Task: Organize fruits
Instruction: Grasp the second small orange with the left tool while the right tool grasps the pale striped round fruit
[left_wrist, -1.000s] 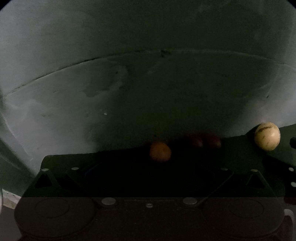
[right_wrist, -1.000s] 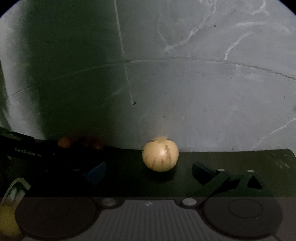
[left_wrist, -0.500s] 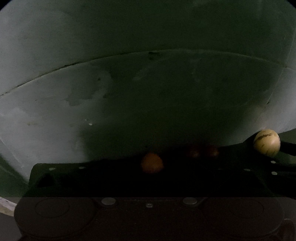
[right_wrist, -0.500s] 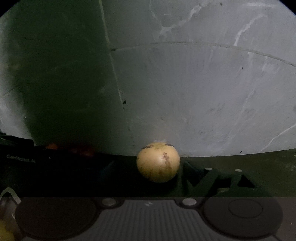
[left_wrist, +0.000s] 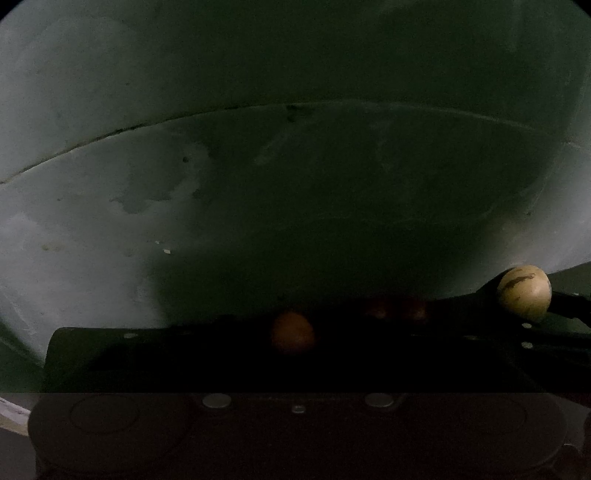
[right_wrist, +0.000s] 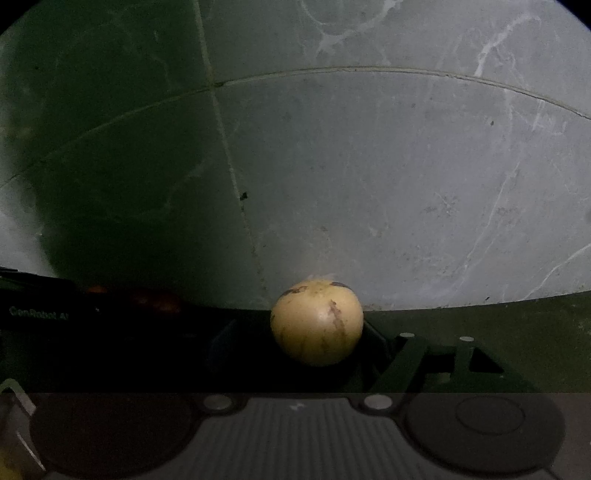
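Observation:
A pale yellow round fruit with brown streaks (right_wrist: 316, 321) sits at the edge of a dark tabletop (right_wrist: 517, 321). My right gripper (right_wrist: 301, 338) is shut on it, with the right finger (right_wrist: 378, 338) against its side and the left finger in shadow. The same yellow fruit (left_wrist: 524, 291) shows at the right of the left wrist view. In deep shadow an orange fruit (left_wrist: 291, 332) lies free between the spread fingers of my left gripper (left_wrist: 295, 356), which stands open. Two dark red fruits (left_wrist: 397, 309) lie just behind it.
Grey floor tiles (right_wrist: 406, 184) lie beyond the table edge. The left gripper's black body (right_wrist: 37, 314) crosses the left side of the right wrist view, with the dark red fruits (right_wrist: 159, 301) past it. A wire rim (right_wrist: 18, 398) shows at the bottom left.
The right gripper's fingers have closed in from wide apart onto the yellow fruit, which now looks larger. The orange fruit has slid left and lower in the left wrist view.

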